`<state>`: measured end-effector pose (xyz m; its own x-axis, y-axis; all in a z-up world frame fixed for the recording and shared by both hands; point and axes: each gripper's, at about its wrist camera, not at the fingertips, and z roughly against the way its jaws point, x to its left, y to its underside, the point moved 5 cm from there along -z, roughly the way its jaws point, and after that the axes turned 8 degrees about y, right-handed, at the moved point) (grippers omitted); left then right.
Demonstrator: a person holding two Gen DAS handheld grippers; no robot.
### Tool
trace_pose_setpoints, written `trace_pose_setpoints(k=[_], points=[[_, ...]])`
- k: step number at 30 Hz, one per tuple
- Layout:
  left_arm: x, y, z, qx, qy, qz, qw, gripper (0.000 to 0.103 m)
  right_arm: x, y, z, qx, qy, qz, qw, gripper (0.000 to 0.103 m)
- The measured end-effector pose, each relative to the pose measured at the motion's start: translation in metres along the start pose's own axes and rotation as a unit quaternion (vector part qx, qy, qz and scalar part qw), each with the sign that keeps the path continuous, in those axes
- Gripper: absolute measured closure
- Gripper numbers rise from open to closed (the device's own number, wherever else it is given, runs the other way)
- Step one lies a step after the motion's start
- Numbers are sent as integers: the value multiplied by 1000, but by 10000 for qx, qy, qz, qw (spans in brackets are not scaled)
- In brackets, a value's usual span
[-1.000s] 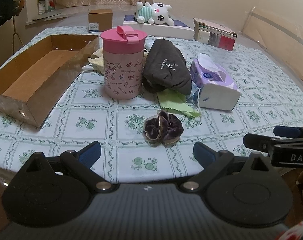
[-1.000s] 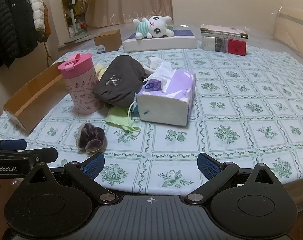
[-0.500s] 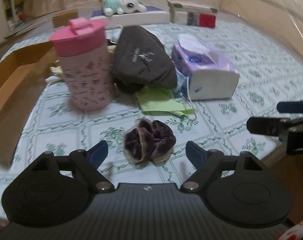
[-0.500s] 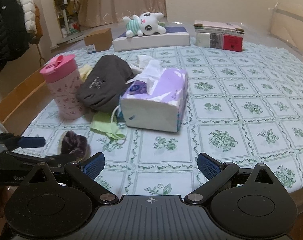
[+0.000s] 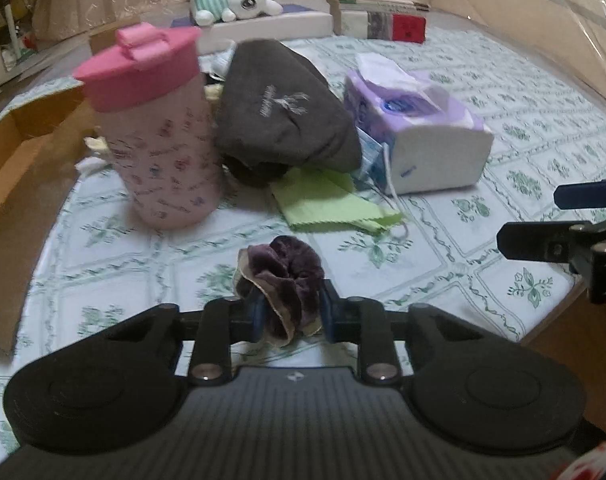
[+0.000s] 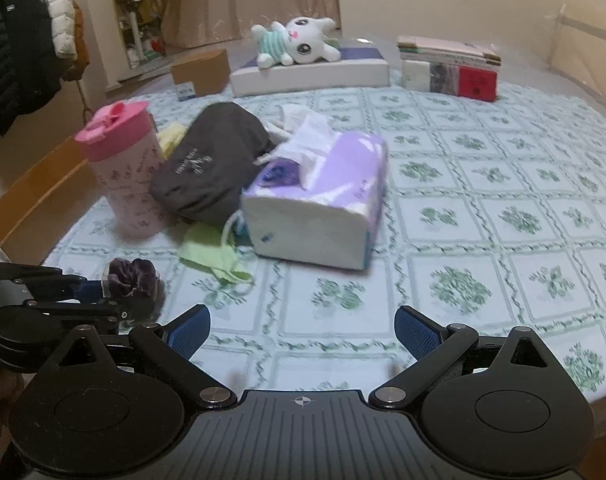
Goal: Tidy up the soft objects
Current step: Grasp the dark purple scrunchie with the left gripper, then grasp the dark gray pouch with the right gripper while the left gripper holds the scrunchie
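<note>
Your left gripper sits at the table's near edge, its jaws having just closed onto the purple velvet scrunchie; a second ago they stood wide with the scrunchie lying ahead. Your right gripper hangs open-jawed over bare tablecloth, open room rightward, tissue pack ahead.

Worktop right of tissue pack lies open — pink cup, dark pouch crowd left; cardboard tray apparently flanks.
</note>
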<state>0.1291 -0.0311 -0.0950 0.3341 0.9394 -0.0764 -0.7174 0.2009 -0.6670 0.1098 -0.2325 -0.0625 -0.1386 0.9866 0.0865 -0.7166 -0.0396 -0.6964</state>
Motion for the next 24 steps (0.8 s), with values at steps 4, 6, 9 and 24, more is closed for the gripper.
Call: trace_pose_setpoints(k=[4, 6, 9, 24], points=[[21, -7, 21, -199, -140, 179, 9995, 82, 14, -9, 4, -169, -162, 176, 9996, 5], [31, -10, 30, -252, -214, 224, 9992, 82, 25, -18, 4, -277, -244, 332, 9988, 5], [48, -13, 39, -322, -304, 323, 9985, 82, 43, -32, -1, -459, -311, 595, 9967, 5], [91, -13, 32, -412, -142, 757, 9962, 82, 129, -63, -85, -748, -279, 2877, 9544, 25]])
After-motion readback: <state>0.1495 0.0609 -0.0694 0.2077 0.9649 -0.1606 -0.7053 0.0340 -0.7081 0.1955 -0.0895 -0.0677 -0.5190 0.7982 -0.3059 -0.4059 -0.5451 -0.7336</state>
